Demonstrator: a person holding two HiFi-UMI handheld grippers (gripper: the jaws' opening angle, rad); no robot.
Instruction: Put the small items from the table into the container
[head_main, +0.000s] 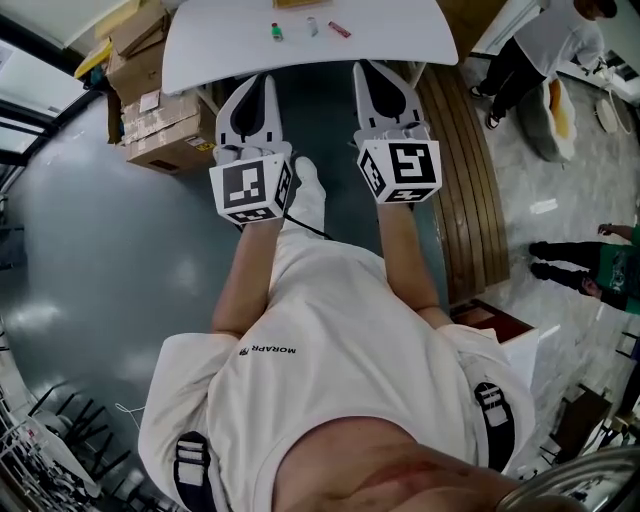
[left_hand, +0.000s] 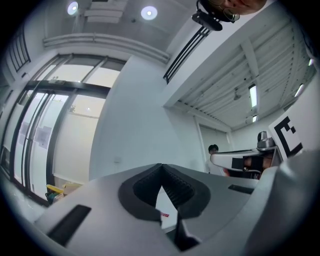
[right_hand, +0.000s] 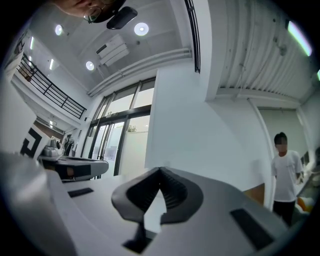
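Observation:
A white table (head_main: 230, 50) lies at the top of the head view. On it lie a small green item (head_main: 276, 32), a small pale item (head_main: 312, 27) and a red item (head_main: 339, 29), and the edge of a tan container (head_main: 300, 3) shows at the table's far side. My left gripper (head_main: 262, 82) and right gripper (head_main: 371, 68) are side by side just short of the table's near edge, both shut and holding nothing. In the left gripper view the shut jaws (left_hand: 161, 169) point slightly upward at a white wall; the right gripper (right_hand: 160, 172) looks the same.
Cardboard boxes (head_main: 150, 95) are stacked on the floor left of the table. A slatted wooden platform (head_main: 465, 170) runs along the right. People stand at the far right (head_main: 545, 45), and one in a white shirt (right_hand: 285, 182) shows in the right gripper view.

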